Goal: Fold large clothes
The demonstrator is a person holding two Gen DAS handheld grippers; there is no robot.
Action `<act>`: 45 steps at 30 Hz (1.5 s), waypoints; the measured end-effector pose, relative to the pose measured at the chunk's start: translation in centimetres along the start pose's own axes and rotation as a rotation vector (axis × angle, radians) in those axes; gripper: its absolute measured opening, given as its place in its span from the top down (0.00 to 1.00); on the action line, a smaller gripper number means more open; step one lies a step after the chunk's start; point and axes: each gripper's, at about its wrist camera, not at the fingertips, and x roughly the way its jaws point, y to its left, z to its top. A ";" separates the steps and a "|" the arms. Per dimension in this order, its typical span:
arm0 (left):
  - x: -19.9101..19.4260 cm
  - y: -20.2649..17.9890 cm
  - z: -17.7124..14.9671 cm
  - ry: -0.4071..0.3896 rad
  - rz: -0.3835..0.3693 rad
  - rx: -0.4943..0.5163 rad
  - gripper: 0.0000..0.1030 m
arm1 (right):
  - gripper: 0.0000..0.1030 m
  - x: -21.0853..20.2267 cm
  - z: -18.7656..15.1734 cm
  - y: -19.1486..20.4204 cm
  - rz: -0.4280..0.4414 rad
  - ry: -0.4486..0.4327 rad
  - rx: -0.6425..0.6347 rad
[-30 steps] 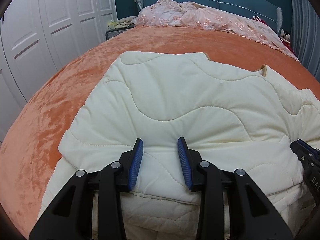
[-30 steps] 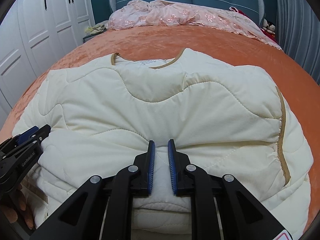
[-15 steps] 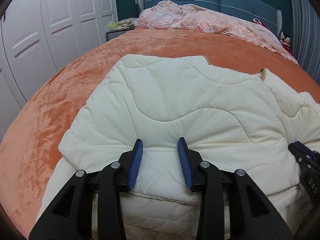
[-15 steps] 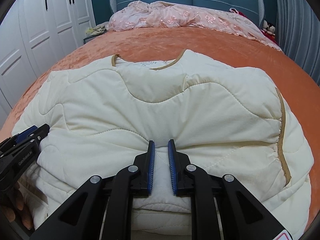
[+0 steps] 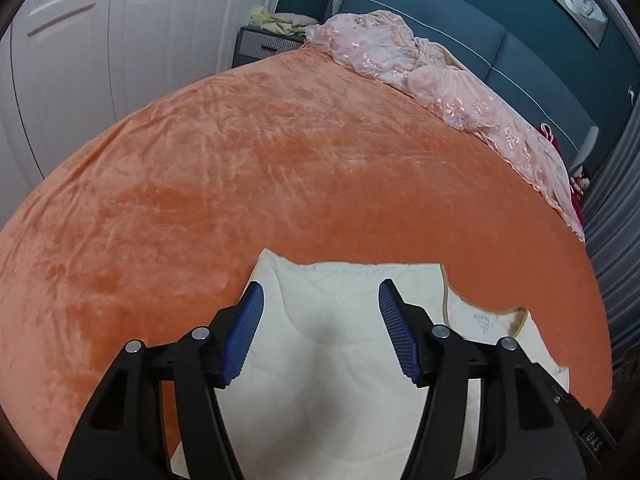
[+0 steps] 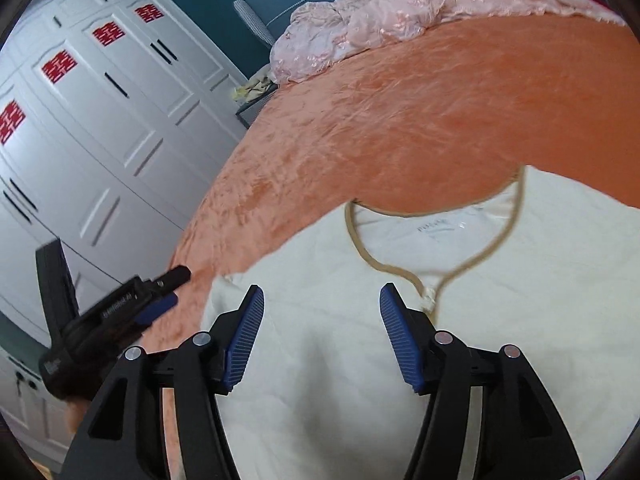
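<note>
A cream quilted jacket (image 5: pixel 340 360) lies on the orange bedspread (image 5: pixel 240 168), its tan-trimmed neckline (image 6: pixel 436 236) facing the far side. My left gripper (image 5: pixel 320 332) is open and empty just above the jacket's left shoulder. My right gripper (image 6: pixel 322 332) is open and empty above the jacket, just left of the collar's V. The left gripper also shows in the right wrist view (image 6: pixel 120 312), at the jacket's left edge. The jacket's lower part is hidden behind the grippers.
A pink lace cover (image 5: pixel 440 92) is heaped at the head of the bed against the blue headboard (image 5: pixel 460 28). White wardrobe doors (image 6: pixel 88 128) stand to the left. A nightstand (image 5: pixel 260 46) sits by the bed corner. Grey curtains (image 5: pixel 616 240) hang at right.
Both grippers have opened wide and moved forward towards the collar. The right gripper, earlier shut on a fold of the jacket, has let go. Both views now tilt.
</note>
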 end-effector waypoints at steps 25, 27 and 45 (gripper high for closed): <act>8.1 1.1 -4.0 -0.033 0.149 0.128 0.43 | 0.99 13.2 1.5 -0.9 -0.219 0.079 -0.094; 8.3 1.0 -4.1 -0.037 0.161 0.137 0.43 | 1.00 13.3 1.4 -1.0 -0.229 0.069 -0.096; 2.1 -7.3 -3.7 -0.089 -0.035 0.294 0.33 | 0.47 -9.6 4.3 -13.8 -0.360 -0.281 0.075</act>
